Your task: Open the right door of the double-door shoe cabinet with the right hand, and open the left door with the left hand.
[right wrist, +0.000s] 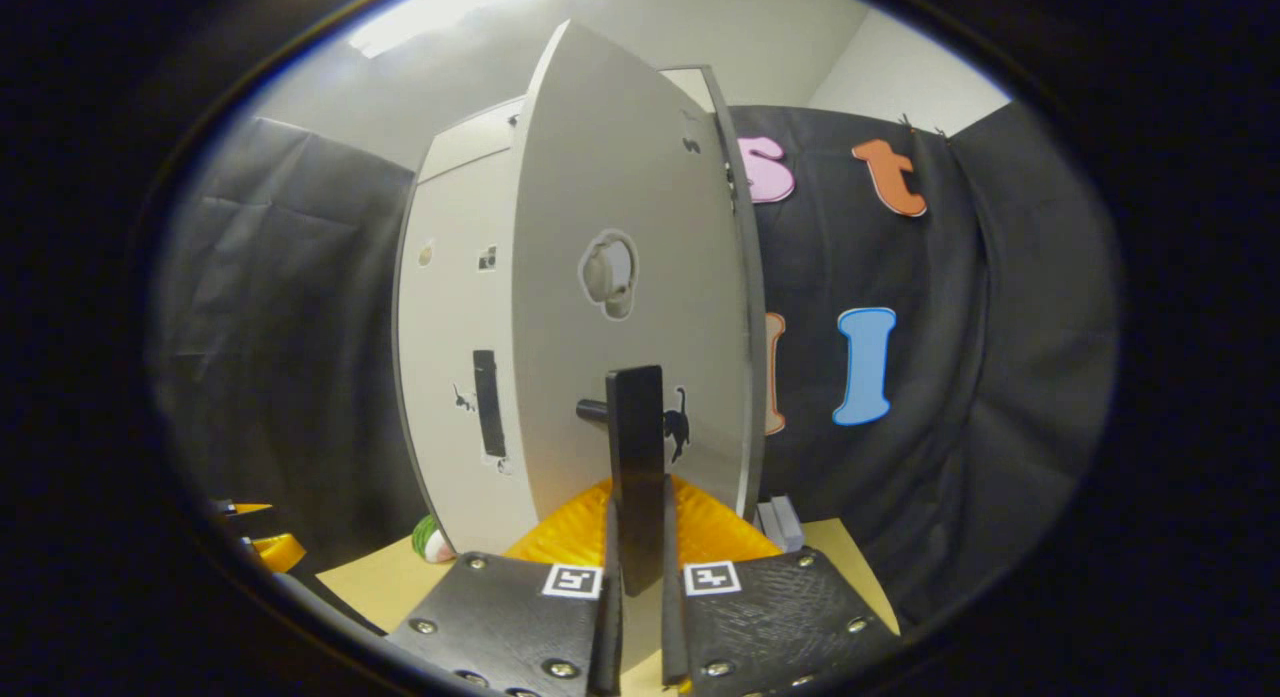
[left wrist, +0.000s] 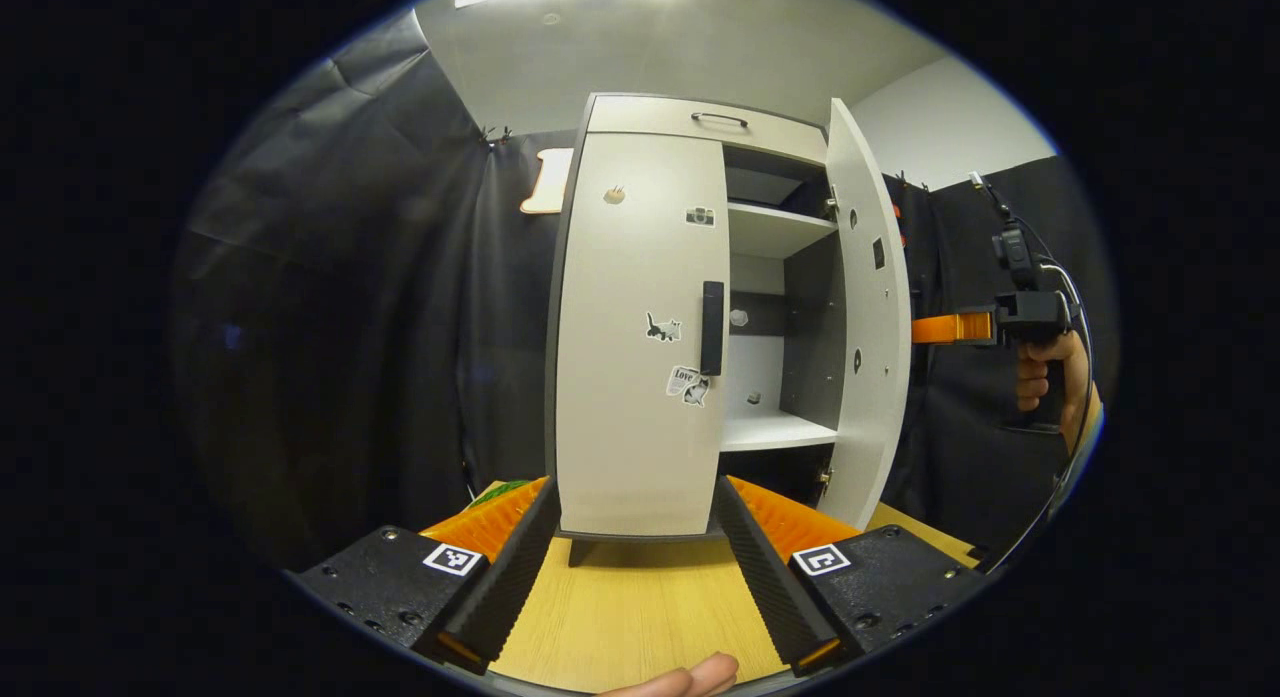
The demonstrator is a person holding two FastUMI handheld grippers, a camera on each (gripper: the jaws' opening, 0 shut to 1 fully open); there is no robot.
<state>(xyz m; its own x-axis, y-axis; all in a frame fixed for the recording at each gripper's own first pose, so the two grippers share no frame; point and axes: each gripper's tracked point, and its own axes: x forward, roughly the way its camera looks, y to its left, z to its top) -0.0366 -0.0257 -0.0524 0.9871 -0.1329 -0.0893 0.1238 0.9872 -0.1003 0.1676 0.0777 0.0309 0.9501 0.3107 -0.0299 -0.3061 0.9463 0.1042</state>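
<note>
The white double-door shoe cabinet stands on a wooden table [left wrist: 640, 607]. Its left door [left wrist: 630, 377] is closed, with a dark vertical handle [left wrist: 711, 328] at its inner edge. My left gripper [left wrist: 635, 487] hangs open in front of that door's lower edge, short of it, with nothing held. The right door [left wrist: 865, 307] is swung out, baring the shelves [left wrist: 775, 432]. In the right gripper view the right door [right wrist: 570, 377] faces me edge-on, and my right gripper [right wrist: 638, 497] is shut on its dark handle [right wrist: 636, 427]. The right gripper [left wrist: 960, 327] and the hand holding it also show behind the open door.
A drawer with a dark handle [left wrist: 718, 118] tops the cabinet. A green object [right wrist: 428, 539] lies on the table left of the cabinet, and a small grey box [right wrist: 783, 522] sits by its right side. Black cloth walls close in behind and beside. A fingertip [left wrist: 690, 677] shows at the bottom edge.
</note>
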